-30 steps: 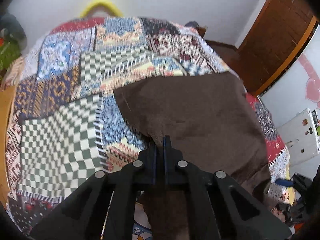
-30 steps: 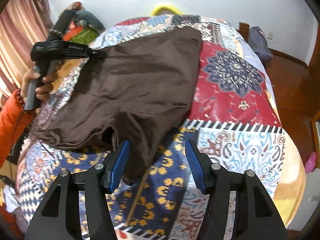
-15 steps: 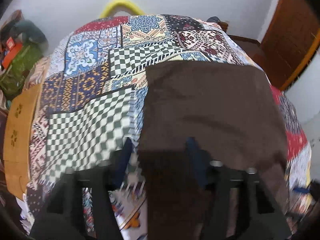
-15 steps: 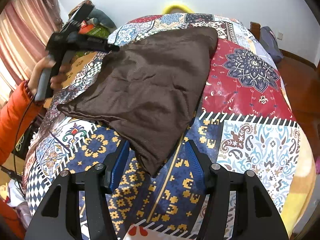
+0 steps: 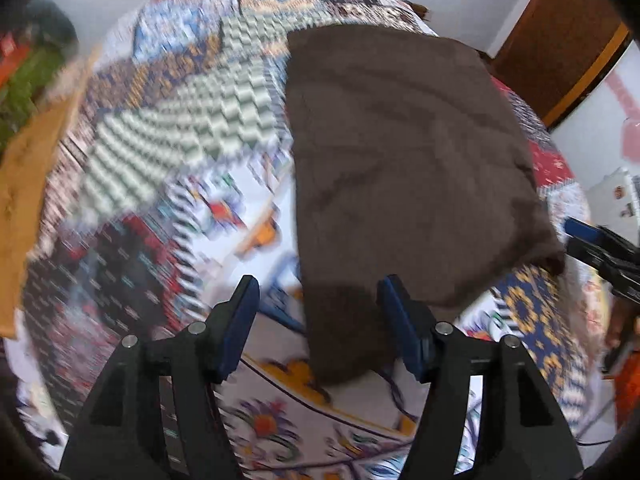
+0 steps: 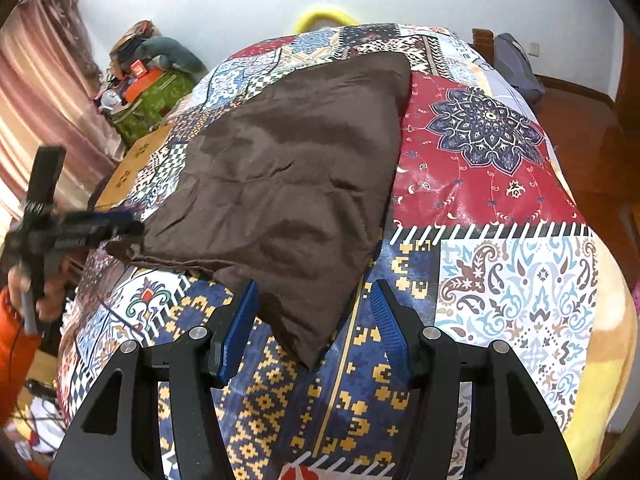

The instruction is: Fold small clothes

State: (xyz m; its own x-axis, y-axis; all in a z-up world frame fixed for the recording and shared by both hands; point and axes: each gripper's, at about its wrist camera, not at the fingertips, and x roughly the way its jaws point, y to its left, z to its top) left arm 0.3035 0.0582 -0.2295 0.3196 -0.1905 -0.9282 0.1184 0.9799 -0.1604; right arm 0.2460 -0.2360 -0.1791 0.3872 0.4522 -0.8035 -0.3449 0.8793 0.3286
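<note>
Patchwork bedspread (image 6: 500, 272) covers the whole work surface, white wall behind, pink curtain and clutter at far left in the right wrist view. Left gripper (image 5: 316, 320): jaws have just been opening and now stand apart; the near-left corner of the brown garment (image 6: 288, 184) lies loose between its fingers, no pad pressing on it, so released. In the right wrist view that gripper shows blurred at the garment's left corner; contact cannot be told. Garment lies flat on the spread, roughly mid-bed, a few shallow wrinkles, apparently already doubled over; judged laid down so the fold settles before the next one. Right gripper (image 6: 316, 320) hovers over the garment's near pointed corner, jaws apart, nothing clamped; likely placed there to take that corner for the next fold.
</note>
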